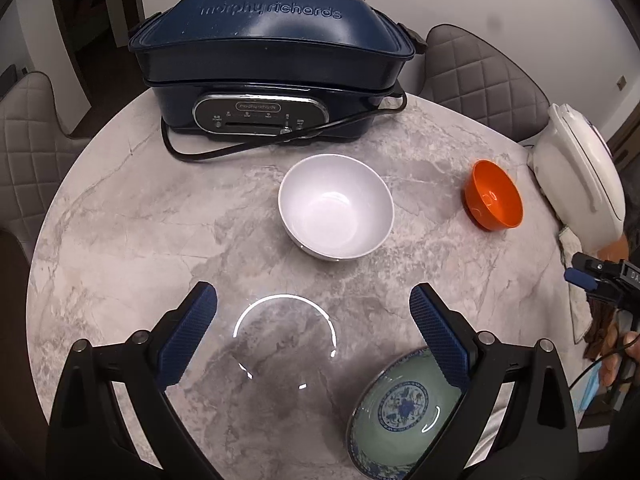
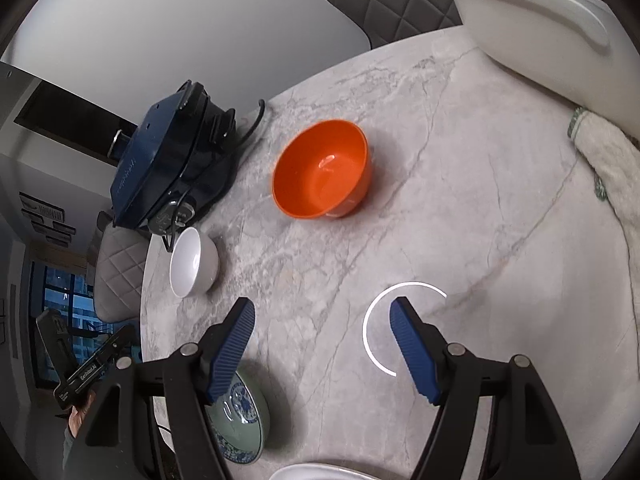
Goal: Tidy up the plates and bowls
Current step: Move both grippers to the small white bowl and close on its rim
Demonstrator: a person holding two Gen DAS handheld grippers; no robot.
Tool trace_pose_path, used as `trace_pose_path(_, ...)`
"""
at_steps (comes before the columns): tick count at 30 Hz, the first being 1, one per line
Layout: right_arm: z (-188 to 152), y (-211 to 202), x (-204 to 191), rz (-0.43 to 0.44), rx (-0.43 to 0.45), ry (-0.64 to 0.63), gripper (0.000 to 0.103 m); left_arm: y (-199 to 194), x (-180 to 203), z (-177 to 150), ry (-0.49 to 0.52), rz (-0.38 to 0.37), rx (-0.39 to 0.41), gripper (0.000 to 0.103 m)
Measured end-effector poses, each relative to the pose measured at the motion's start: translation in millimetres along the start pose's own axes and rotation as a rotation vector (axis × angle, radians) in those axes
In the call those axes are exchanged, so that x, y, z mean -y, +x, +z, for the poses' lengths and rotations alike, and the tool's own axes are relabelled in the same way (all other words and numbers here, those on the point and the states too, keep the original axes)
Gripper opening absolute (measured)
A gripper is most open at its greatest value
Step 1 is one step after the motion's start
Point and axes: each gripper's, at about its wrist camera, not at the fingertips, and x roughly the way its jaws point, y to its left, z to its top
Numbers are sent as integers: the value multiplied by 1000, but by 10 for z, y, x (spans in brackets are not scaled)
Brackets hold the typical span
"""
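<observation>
A white bowl [image 1: 336, 208] stands upright mid-table, ahead of my left gripper [image 1: 314, 320], which is open and empty above bare marble. A small orange bowl [image 1: 494, 196] sits to the right of the white one. A green bowl with a blue floral pattern [image 1: 400, 412] lies under the left gripper's right finger. In the right wrist view my right gripper [image 2: 322, 332] is open with nothing between its fingers, and the orange bowl [image 2: 320, 172] is ahead of it. The white bowl [image 2: 192, 268] is at its left, the patterned bowl [image 2: 240, 412] beneath its left finger. A white plate rim [image 2: 320, 472] shows at the bottom edge.
A dark blue multi-cooker [image 1: 272, 60] with a trailing black cord stands at the back of the round marble table [image 1: 120, 220]. A white appliance [image 1: 580, 168] and a cloth [image 2: 612, 184] occupy the right edge. Quilted grey chairs [image 1: 484, 76] surround the table.
</observation>
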Motion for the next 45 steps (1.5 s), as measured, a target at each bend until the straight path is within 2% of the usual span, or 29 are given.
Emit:
trace_pose_path(7, 256, 258, -398, 39, -23, -84, 73, 355, -254, 237, -70, 43, -58, 98)
trace_pose_path(10, 358, 486, -692, 71, -49, -132, 73, 532, -354, 328, -105, 15, -75, 98)
trace_pose_path(13, 448, 869, -974, 70, -122, -159, 71, 741, -380, 450, -107, 7, -95, 97)
trace_pose_path(17, 535, 1398, -1234, 60, -217, -162, 64, 1023, -398, 616, -98, 28, -122, 96)
trace_pose_path(24, 638, 1949, -1395, 69, -311, -138, 59, 1358, -419, 722, -82, 13, -179, 92)
trace_pose_path(26, 635, 2066, -1415, 62, -344, -140, 56, 1413, -426, 713, -88, 12, -185, 84)
trace_pose_path(27, 626, 2112, -1421, 59, -355, -141, 55, 1448, -449, 715, -95, 8, -191, 75)
trace_pose_path(29, 605, 2188, -1420, 63, -372, -133, 54, 1508, -484, 709, -105, 2, -204, 65)
trace_pose_path(31, 582, 2236, -1437, 71, -381, -130, 54, 1548, -489, 693, -103, -3, -208, 49)
trace_pose_path(34, 534, 2343, -1476, 65, -411, -155, 42, 1595, -506, 670, -104, -41, -216, 37)
trace_pose_path(35, 516, 2366, -1486, 68, -416, -163, 34, 1599, -500, 668, -101, -47, -215, 36)
trace_pose_path(38, 507, 2406, -1514, 76, -420, -175, 26, 1617, -459, 671, -94, -69, -213, 25)
trace_pose_path(40, 493, 2422, -1550, 90, -429, -185, 18, 1618, -409, 674, -77, -74, -209, 13)
trace_pose_path(45, 463, 2421, -1580, 76, -431, -188, 18, 1612, -317, 693, -73, -67, -209, 10)
